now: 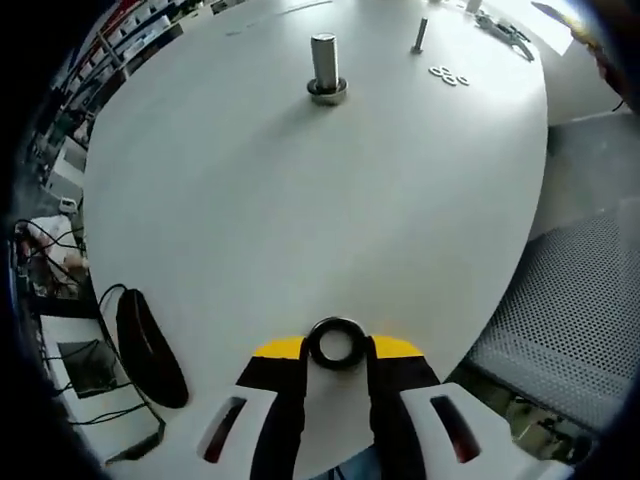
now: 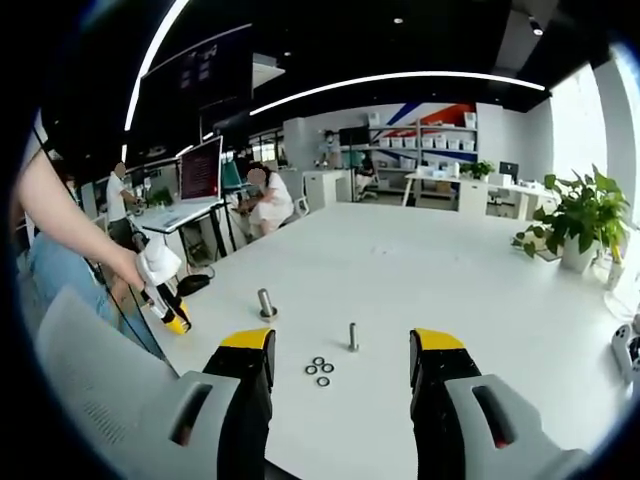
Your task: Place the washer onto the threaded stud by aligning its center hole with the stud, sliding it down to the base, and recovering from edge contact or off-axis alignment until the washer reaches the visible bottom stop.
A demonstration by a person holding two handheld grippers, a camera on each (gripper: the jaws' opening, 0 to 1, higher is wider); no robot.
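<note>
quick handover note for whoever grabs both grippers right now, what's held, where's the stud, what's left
Left gripper: shut on a washer, held above the white table, well short of the large threaded stud.
Right gripper: open, holding nothing, above the table near the spare washers and a thin stud.
Done: washer picked up.
Left: carry it to the large threaded stud, line up the hole, slide it down to the base.

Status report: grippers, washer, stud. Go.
Left gripper shut on washer, short of the large stud. Right gripper open, holding nothing. Three spare washers beside thin stud.
</note>
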